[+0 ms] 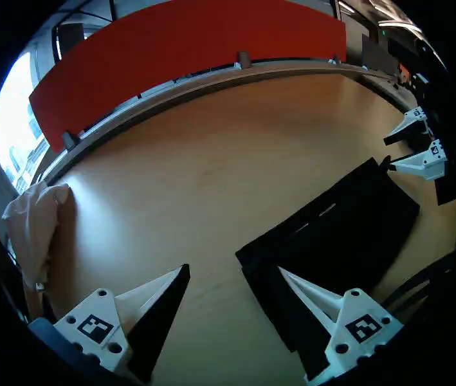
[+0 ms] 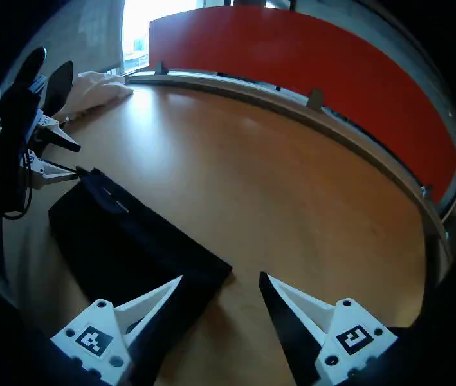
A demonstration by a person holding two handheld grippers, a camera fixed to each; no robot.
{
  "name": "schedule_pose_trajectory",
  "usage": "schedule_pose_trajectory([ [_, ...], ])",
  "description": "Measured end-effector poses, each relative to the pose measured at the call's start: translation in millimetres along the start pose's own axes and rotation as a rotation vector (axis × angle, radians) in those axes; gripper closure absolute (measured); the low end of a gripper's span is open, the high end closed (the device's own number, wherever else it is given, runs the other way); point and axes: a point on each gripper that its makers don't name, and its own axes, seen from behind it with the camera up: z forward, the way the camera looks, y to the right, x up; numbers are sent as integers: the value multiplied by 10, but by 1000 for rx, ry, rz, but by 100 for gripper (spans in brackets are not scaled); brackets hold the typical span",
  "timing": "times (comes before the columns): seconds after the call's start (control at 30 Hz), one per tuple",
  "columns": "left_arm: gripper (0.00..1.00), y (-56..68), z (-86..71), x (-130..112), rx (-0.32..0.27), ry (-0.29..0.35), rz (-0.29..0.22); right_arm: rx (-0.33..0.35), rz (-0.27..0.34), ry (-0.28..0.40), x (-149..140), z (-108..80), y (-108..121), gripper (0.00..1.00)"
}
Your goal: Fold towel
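Left gripper view: my left gripper (image 1: pixel 231 273) has its jaws open, one finger over the black towel (image 1: pixel 337 231) on the surface (image 1: pixel 215 154). I note the right gripper (image 2: pixel 221 276) jaws are open too.

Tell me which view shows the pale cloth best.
The left gripper view. There the pale cloth looks large, bunched at the edge of the table. In the right gripper view it is small and far off at the table's far corner, beyond the left gripper, so little of its shape can be made out.
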Motion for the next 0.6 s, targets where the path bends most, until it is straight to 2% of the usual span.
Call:
schedule_pose_trajectory([
  [0.1,5,-26,-21,-3,5,-1,-6,0,-5,8,9,-17,3,13],
  [0.23,5,-30,-50,-11,3,-1,-12,-4,-7,19,20,-37,15,0],
  [0.4,5,-11,-95,-48,2,-4,-18,2,-1,26,10,-83,-14,0],
  [0.6,5,71,-196,-158,-6,-4,-50,14,9,34,-47,-181,-115,0],
])
